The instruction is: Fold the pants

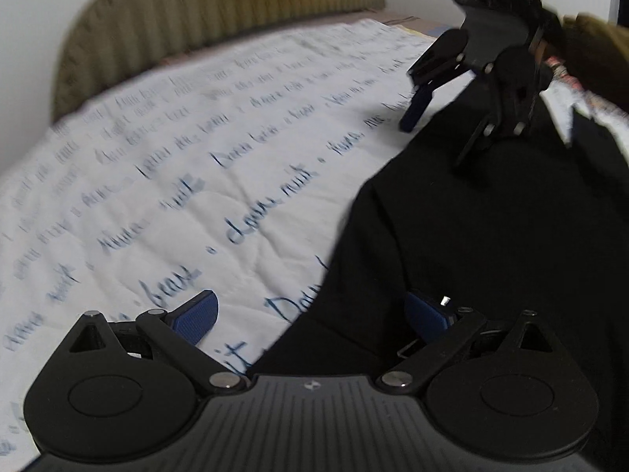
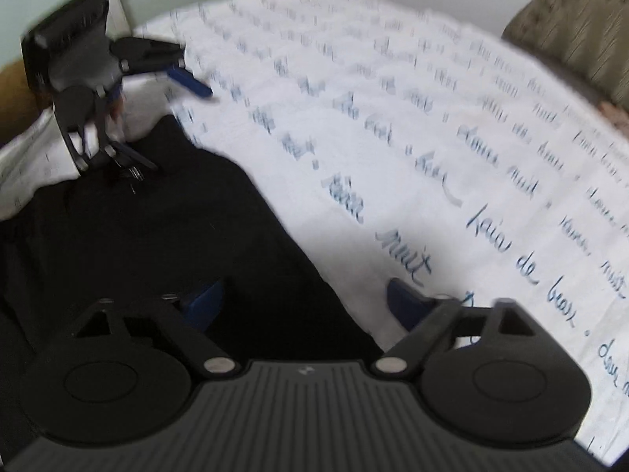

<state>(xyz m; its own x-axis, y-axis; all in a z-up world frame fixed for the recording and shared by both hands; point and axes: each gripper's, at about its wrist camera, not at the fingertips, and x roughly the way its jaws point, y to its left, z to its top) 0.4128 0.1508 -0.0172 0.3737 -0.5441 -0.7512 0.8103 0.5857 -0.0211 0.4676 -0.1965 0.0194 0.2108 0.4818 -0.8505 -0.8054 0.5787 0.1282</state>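
Two grippers, left gripper (image 1: 310, 316) and right gripper (image 2: 304, 301), both spread wide, empty, over black pants (image 1: 471, 244) on lettered bedspread (image 1: 196, 157).

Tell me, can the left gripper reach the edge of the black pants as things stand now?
Probably yes. The left gripper is open, and the edge of the black pants already lies between its fingers on the white bedspread. Nothing covers it there.

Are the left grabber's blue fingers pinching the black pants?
Cannot tell. In the left wrist view, the left gripper is open over the pants edge; any gap is hidden.
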